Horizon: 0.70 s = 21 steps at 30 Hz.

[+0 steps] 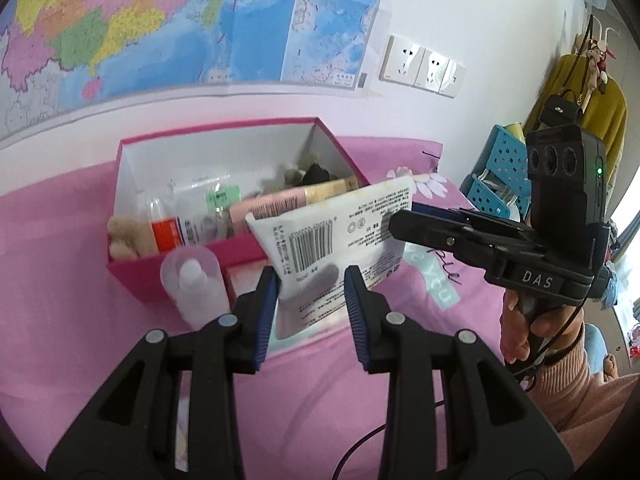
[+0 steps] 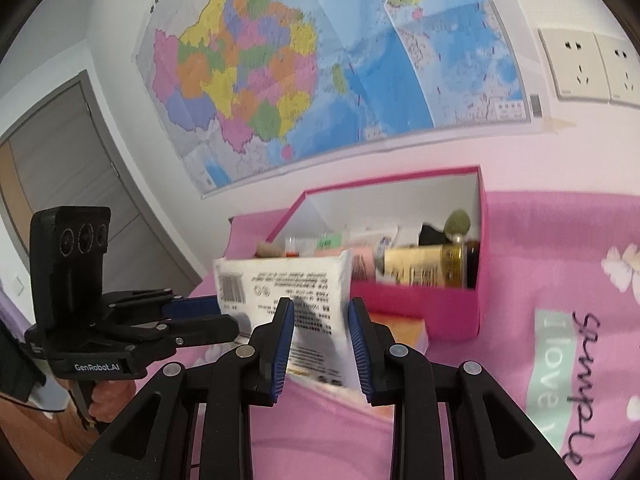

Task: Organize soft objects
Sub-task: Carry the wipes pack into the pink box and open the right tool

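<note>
Both grippers clamp one soft white tissue pack (image 1: 332, 240), lifted clear of the pink bedsheet (image 1: 60, 280): left gripper (image 1: 311, 280) on one end, right gripper (image 2: 320, 316) on the other. Pack's far edge hangs just before the open pink cardboard box's (image 2: 420, 308) near wall; a translucent plastic bottle (image 1: 196, 284) stands beside that wall

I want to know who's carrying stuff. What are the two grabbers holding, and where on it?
Both hold one soft white printed packet: the left gripper pinches its lower end, the right gripper an opposite edge.
</note>
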Each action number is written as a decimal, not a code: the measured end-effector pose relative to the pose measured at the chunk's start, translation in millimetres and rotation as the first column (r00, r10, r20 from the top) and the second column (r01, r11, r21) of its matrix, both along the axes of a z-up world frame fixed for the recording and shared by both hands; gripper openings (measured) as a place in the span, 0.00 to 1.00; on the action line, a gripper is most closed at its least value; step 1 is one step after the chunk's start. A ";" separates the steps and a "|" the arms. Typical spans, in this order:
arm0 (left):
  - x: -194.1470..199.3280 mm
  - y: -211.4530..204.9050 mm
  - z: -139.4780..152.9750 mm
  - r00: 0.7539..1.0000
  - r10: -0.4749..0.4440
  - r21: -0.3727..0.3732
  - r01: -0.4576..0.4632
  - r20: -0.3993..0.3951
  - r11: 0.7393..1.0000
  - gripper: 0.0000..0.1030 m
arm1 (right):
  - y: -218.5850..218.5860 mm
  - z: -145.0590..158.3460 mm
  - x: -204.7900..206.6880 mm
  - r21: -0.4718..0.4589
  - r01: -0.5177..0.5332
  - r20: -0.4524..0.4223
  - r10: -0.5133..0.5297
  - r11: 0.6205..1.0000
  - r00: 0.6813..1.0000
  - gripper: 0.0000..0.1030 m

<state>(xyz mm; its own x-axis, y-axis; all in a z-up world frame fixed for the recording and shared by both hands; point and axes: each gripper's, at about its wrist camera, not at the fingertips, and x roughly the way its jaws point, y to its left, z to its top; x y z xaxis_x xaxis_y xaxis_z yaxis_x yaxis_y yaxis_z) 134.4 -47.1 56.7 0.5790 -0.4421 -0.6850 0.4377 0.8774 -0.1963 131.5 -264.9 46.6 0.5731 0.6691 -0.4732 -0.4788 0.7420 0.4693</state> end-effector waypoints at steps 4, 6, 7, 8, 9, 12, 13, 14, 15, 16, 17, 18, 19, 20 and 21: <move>8.1 -0.8 4.6 1.000 0.004 -0.005 -0.004 0.008 1.000 0.35 | -1.2 6.6 8.7 0.000 0.014 0.018 -0.014 1.000 1.000 0.28; 10.5 -0.8 6.4 1.000 0.006 -0.005 -0.006 0.014 1.000 0.35 | -1.8 8.7 12.9 0.000 0.019 0.025 -0.019 1.000 0.999 0.28; 13.0 -0.6 7.4 1.000 0.008 -0.005 -0.008 0.014 1.000 0.35 | -1.8 9.4 15.0 -0.001 0.020 0.027 -0.020 1.000 0.999 0.28; 15.1 -0.5 8.1 1.000 0.009 -0.005 -0.009 0.016 1.000 0.35 | -1.9 10.0 16.8 0.000 0.021 0.029 -0.021 1.000 0.999 0.28; 16.4 -0.4 8.5 1.000 0.011 -0.005 -0.011 0.017 1.000 0.35 | -1.9 10.5 18.8 0.000 0.022 0.031 -0.022 1.000 0.999 0.28; 21.7 0.5 9.7 1.000 0.019 -0.002 -0.019 0.018 1.000 0.35 | -1.4 12.1 24.4 0.001 0.024 0.036 -0.024 1.000 0.999 0.28; 23.6 0.9 10.1 1.000 0.020 0.000 -0.020 0.019 1.000 0.35 | -0.9 12.3 25.7 0.001 0.025 0.037 -0.025 1.000 0.999 0.28; 25.4 1.4 10.8 1.000 0.022 -0.001 -0.022 0.019 1.000 0.35 | -0.4 12.9 27.1 0.002 0.025 0.038 -0.025 1.000 0.999 0.28; 27.5 1.9 11.4 1.000 0.025 -0.002 -0.025 0.017 1.000 0.35 | 0.3 13.5 28.6 0.001 0.025 0.041 -0.025 1.000 0.999 0.28; 28.2 2.3 11.8 1.000 0.026 -0.004 -0.026 0.016 1.000 0.35 | 0.9 13.7 29.7 0.002 0.025 0.042 -0.025 1.000 0.999 0.28; 28.9 2.7 12.4 0.999 0.028 -0.004 -0.028 0.017 1.000 0.35 | 1.4 14.0 31.1 0.003 0.025 0.042 -0.025 1.000 0.999 0.28; 29.9 2.9 13.1 0.999 0.029 -0.002 -0.029 0.020 1.000 0.35 | 1.9 14.3 32.3 0.002 0.025 0.043 -0.026 1.000 0.999 0.28; 31.2 3.0 14.0 0.999 0.031 0.000 -0.031 0.023 1.000 0.35 | 2.5 14.7 33.4 0.002 0.026 0.045 -0.026 1.000 0.999 0.28; 32.0 2.9 14.7 0.999 0.032 0.002 -0.032 0.024 0.999 0.35 | 3.0 14.9 34.7 0.003 0.027 0.045 -0.027 1.000 0.999 0.28; 33.3 2.8 15.2 0.999 0.033 0.003 -0.033 0.025 0.999 0.35 | 3.2 14.8 35.4 0.003 0.027 0.045 -0.027 1.000 0.999 0.28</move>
<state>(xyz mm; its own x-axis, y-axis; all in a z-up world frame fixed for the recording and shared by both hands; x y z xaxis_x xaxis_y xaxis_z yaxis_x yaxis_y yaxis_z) 167.6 -44.4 71.9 0.6104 -0.4200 -0.6716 0.4132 0.8922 -0.1825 166.9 -261.7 61.4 0.6120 0.6542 -0.4445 -0.4791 0.7538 0.4498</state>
